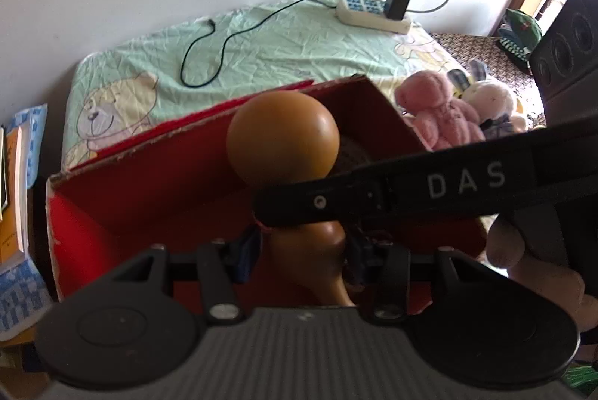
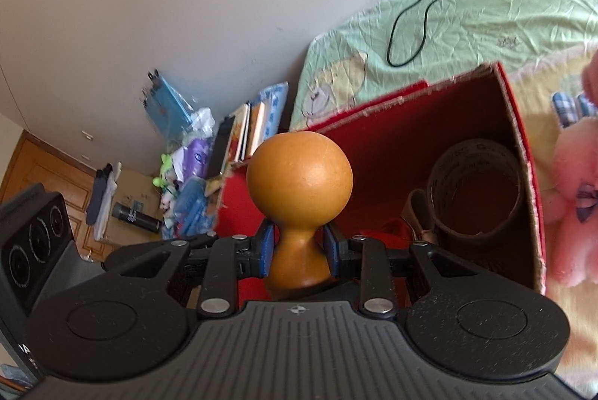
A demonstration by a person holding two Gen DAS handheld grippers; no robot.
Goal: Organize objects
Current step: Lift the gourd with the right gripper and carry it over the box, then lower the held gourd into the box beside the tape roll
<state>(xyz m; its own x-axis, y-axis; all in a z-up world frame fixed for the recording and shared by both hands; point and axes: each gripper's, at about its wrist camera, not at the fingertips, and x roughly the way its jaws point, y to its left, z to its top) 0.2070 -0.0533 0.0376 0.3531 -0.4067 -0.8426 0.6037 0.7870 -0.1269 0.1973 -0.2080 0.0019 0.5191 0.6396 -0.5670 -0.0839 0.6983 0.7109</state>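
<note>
Glossy brown wood, turned into a gourd shape with a round head above a narrow waist, the wooden gourd (image 2: 299, 209) is pinched at that waist by the right tongs (image 2: 297, 247), blue pads clenched on either side. Its long axis runs straight forward along the fingers, head leading, and it hangs over the open red cardboard box (image 2: 523, 176) that sits on the bed with the pale green bear-print sheet (image 1: 261, 45).

In the left wrist view the same gourd appears between the left tongs (image 1: 302, 250), with the right tool crossing over it as a black bar. The left tongs seem closed near the base of the gourd, but the bar hides the contact, so I cannot tell if they grip it.

Inside the box, at its right end, lies a brown roll of tape (image 2: 474, 191); the left part of the floor looks free. The move ahead, as I judge it, is a lowering into that free part, and the right hand is the one placed to do it. A pink plush toy (image 1: 437, 112) lies on the bed just beside the box's right wall.
</note>
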